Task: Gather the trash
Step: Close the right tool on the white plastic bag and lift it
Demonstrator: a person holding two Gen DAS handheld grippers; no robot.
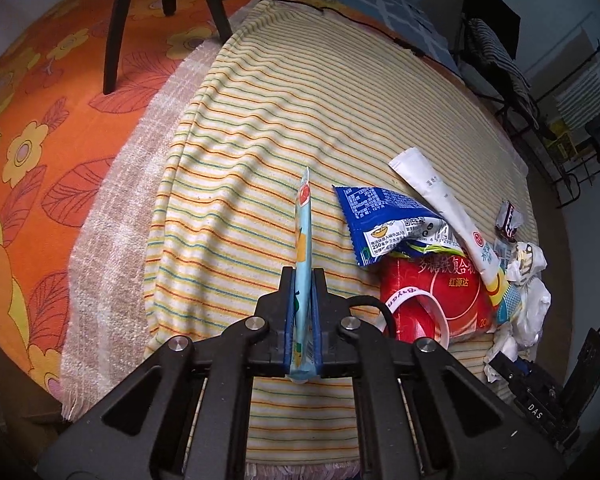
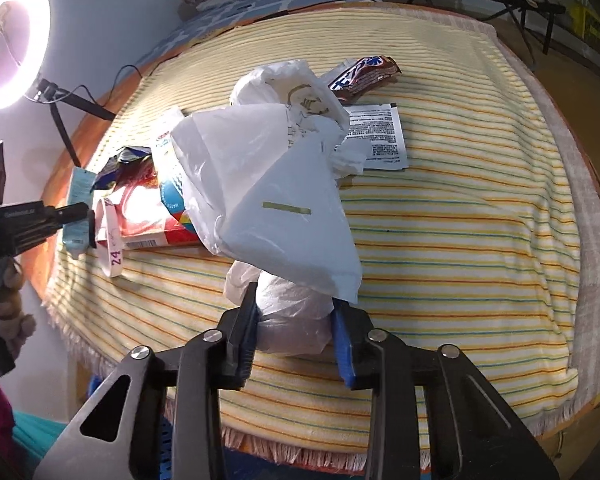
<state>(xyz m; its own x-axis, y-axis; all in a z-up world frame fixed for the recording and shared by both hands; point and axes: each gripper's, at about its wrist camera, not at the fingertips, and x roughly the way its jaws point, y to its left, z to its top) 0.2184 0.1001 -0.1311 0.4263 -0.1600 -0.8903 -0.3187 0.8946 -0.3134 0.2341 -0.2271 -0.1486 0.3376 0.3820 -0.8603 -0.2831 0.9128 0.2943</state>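
Here the left gripper (image 1: 302,312) pinches a thin sachet (image 1: 303,240); the right gripper (image 2: 294,334) squeezes a bag (image 2: 284,200), whose slippery, loose plastic could slide free when lifted.

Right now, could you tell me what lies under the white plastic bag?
The white plastic bag drapes over part of the red box and a colourful packet, and touches the white printed sachet. Anything else beneath is covered.

A striped yellow cloth (image 2: 460,216) covers the surface, over an orange floral sheet (image 1: 40,128) at nine o'clock. A lit ring light (image 2: 8,36) glows at ten o'clock against a pale wall (image 2: 112,12); black tripod legs (image 1: 116,28) stand at eleven.
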